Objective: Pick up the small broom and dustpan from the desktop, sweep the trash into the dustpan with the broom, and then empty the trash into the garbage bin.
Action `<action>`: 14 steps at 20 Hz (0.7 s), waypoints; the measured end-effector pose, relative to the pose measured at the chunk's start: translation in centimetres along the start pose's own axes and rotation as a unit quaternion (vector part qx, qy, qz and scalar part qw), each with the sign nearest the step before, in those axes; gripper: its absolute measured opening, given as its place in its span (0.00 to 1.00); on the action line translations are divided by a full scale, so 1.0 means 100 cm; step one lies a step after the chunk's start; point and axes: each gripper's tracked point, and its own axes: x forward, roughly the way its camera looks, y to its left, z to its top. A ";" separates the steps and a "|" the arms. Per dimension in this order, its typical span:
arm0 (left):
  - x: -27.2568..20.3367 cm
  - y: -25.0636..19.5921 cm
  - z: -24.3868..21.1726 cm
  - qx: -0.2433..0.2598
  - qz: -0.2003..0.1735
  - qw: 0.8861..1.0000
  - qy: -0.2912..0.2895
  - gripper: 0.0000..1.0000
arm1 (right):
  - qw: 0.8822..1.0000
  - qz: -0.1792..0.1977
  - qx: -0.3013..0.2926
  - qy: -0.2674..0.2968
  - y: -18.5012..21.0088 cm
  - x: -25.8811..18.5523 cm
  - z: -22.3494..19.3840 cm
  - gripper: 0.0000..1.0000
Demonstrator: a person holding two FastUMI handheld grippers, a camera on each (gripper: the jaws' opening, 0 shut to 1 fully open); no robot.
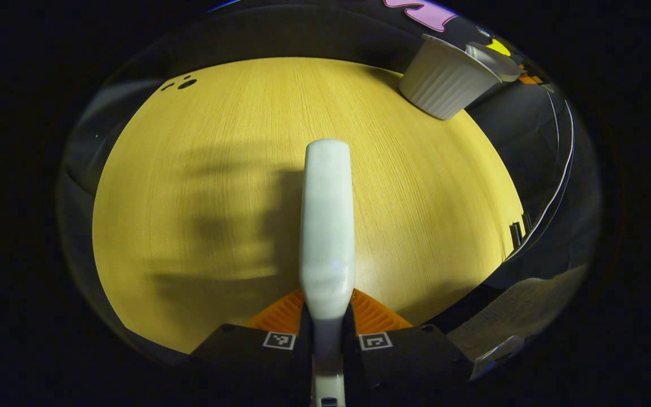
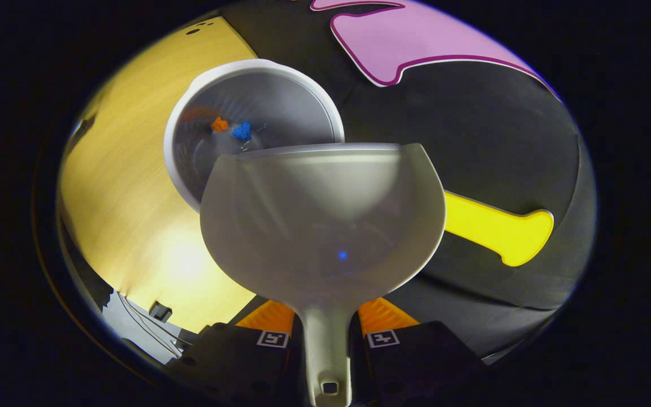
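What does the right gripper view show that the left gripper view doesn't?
Right gripper view: the inside of the garbage bin with an orange scrap and a blue scrap, and the right tongs shut on the dustpan, held at the bin's rim. Left gripper view: the left tongs shut on the broom. Both: the wooden desktop and the bin.

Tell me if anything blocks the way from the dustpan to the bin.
Nothing visible does. The dustpan, shut in the right gripper, hangs tipped at the rim of the open bin, where orange and blue scraps already lie.
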 end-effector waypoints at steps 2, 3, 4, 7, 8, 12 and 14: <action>0.000 -0.002 0.000 -0.002 0.003 1.000 -0.002 0.27 | 1.000 -0.002 0.013 -0.009 -0.001 -0.002 -0.001 0.35; -0.001 -0.003 0.001 -0.002 0.005 1.000 -0.004 0.26 | 1.000 0.000 0.022 -0.016 0.000 -0.004 -0.002 0.35; -0.001 -0.005 0.001 -0.003 0.007 1.000 -0.005 0.26 | 0.999 0.004 0.031 -0.026 0.000 -0.007 -0.004 0.35; -0.003 -0.009 0.002 0.001 0.012 1.000 -0.010 0.28 | 0.996 0.018 0.068 -0.059 0.003 -0.019 -0.007 0.35; -0.003 -0.010 0.002 0.003 0.014 1.000 -0.011 0.28 | 0.993 0.025 0.087 -0.076 0.005 -0.024 -0.008 0.33; -0.004 -0.017 0.007 0.007 0.023 1.000 -0.016 0.27 | 0.973 0.061 0.177 -0.135 0.012 -0.053 -0.009 0.38; -0.006 -0.019 0.010 0.009 0.028 0.999 -0.018 0.28 | 0.962 0.080 0.205 -0.162 0.020 -0.069 -0.014 0.35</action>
